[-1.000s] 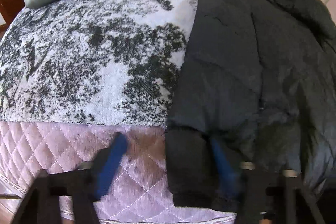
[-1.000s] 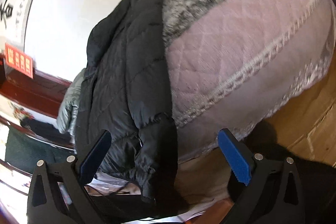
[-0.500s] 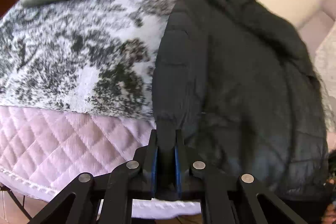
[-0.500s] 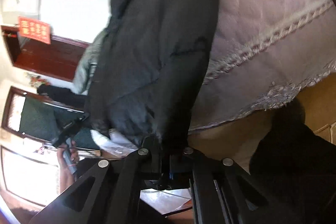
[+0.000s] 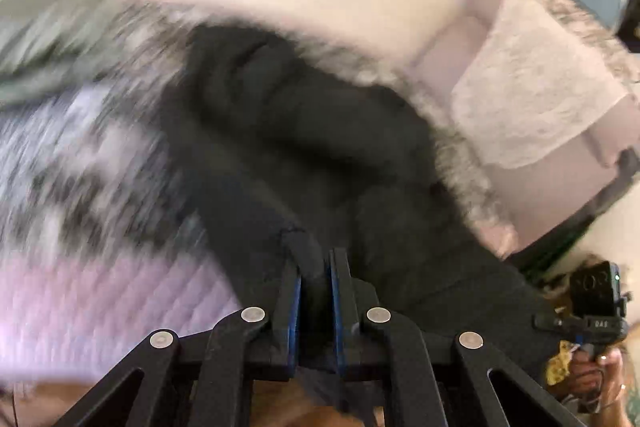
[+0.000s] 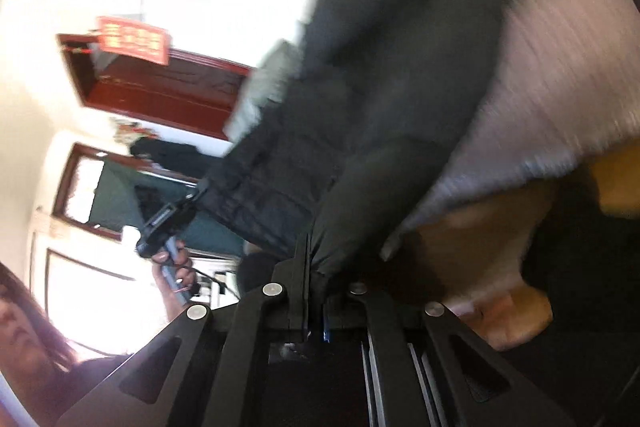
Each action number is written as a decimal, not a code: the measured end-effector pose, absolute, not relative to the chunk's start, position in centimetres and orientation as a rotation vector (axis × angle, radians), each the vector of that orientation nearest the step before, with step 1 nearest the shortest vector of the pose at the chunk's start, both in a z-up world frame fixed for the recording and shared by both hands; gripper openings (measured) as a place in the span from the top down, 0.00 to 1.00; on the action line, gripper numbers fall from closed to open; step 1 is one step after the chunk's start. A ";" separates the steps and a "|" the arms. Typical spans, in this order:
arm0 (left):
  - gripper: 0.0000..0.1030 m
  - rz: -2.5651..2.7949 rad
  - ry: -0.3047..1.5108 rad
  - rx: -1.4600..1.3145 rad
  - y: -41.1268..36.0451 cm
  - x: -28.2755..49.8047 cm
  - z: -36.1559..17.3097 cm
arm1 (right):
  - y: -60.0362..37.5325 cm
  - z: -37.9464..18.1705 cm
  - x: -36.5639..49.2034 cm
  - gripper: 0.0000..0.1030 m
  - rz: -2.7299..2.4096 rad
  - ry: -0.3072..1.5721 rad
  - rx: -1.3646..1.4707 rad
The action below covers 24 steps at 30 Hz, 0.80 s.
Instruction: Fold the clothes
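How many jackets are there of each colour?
Black jacket: 1, pinched by the left gripper and the right gripper.
Grey-green jacket: 1, blurred, lying at the far end of the bed.
Total: 2 jackets.

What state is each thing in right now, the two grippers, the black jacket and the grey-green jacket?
left gripper: shut on the black jacket's hem.
right gripper: shut on the black jacket.
black jacket: held at two points, far end on the bed.
grey-green jacket: lying on the bed, blurred.
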<state>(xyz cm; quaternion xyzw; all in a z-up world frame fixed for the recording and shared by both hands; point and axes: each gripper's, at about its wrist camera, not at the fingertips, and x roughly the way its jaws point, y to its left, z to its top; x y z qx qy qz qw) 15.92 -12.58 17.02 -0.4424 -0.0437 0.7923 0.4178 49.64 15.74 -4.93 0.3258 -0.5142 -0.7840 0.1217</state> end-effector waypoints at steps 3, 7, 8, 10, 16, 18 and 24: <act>0.92 2.028 -0.081 -1.035 -8.4 9.9 21.4 | 19.4 0.6 45.3 0.96 -2.347 -1.497 0.775; 0.91 2.112 -0.108 -1.053 -2.9 -1.4 24.2 | 27.2 4.8 38.7 0.95 -2.479 -1.582 0.590; 0.91 2.132 -0.120 -1.070 -1.5 -4.3 24.4 | 29.2 5.1 37.0 0.95 -2.501 -1.630 0.558; 0.90 2.156 -0.127 -1.121 1.0 -9.7 23.5 | 33.3 4.9 33.8 0.95 -2.535 -1.722 0.531; 0.81 2.147 -0.114 -1.343 7.9 -25.5 13.2 | 45.2 -2.0 22.8 0.88 -2.597 -2.036 0.639; 0.67 2.106 -0.102 -1.412 10.2 -29.0 8.5 | 48.7 -5.4 19.3 0.59 -2.616 -2.085 0.709; 0.58 2.234 -0.173 -1.150 8.8 -28.2 9.9 | 50.7 -6.6 21.1 0.22 -2.779 -2.034 0.422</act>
